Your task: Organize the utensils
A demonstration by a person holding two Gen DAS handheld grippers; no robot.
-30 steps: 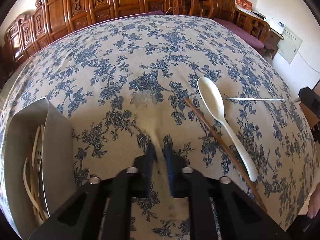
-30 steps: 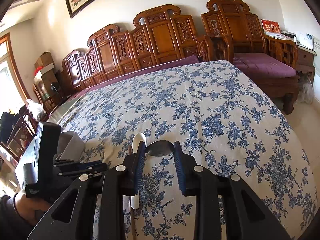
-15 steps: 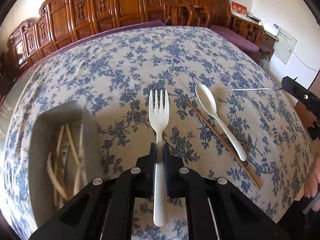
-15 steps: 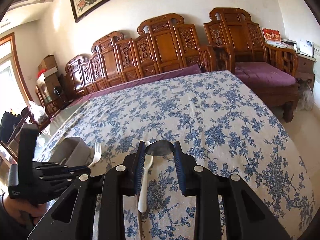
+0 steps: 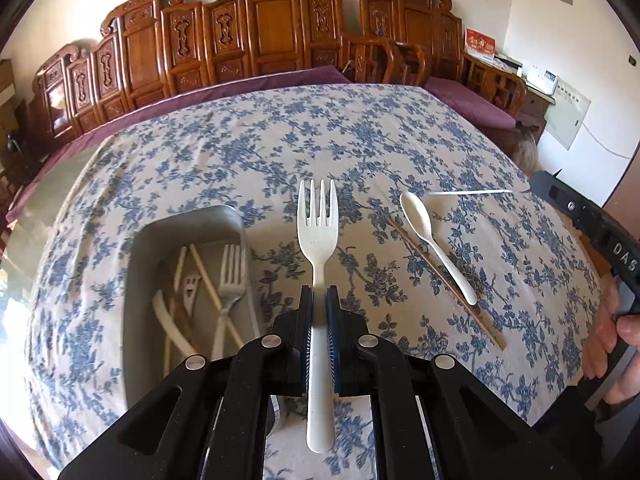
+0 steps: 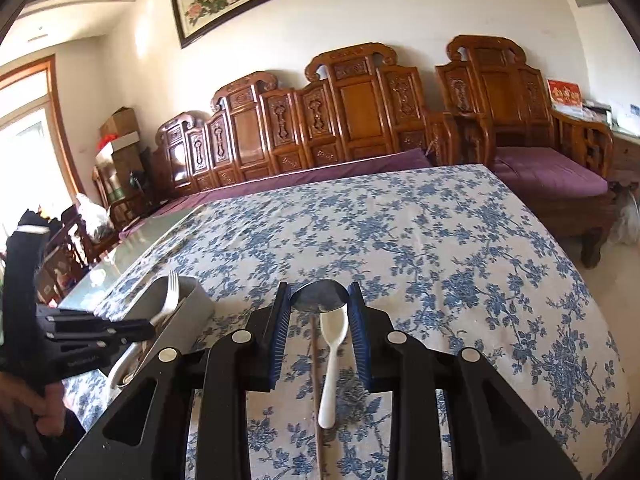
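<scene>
My left gripper (image 5: pixel 319 306) is shut on the handle of a white plastic fork (image 5: pixel 317 224), held level above the floral tablecloth, tines pointing away, just right of the grey utensil tray (image 5: pixel 141 280). The tray holds several forks and chopsticks. My right gripper (image 6: pixel 320 304) is shut on a metal spoon (image 6: pixel 319 301), its bowl held between the blue pads above the table. A white plastic spoon (image 6: pixel 334 350) and a brown chopstick (image 6: pixel 315 372) lie on the cloth under it; in the left wrist view the spoon (image 5: pixel 434 240) and chopstick (image 5: pixel 444 284) lie right of the fork.
The table carries a blue floral cloth (image 6: pixel 420 240). Carved wooden benches (image 6: pixel 340 120) with purple cushions line the far side. In the right wrist view the tray (image 6: pixel 176 312) stands at the left, with the left gripper and fork over it.
My left gripper has lifted and levelled, bringing the white fork into view and moving toward the tray. My right gripper has risen a little with the metal spoon.
</scene>
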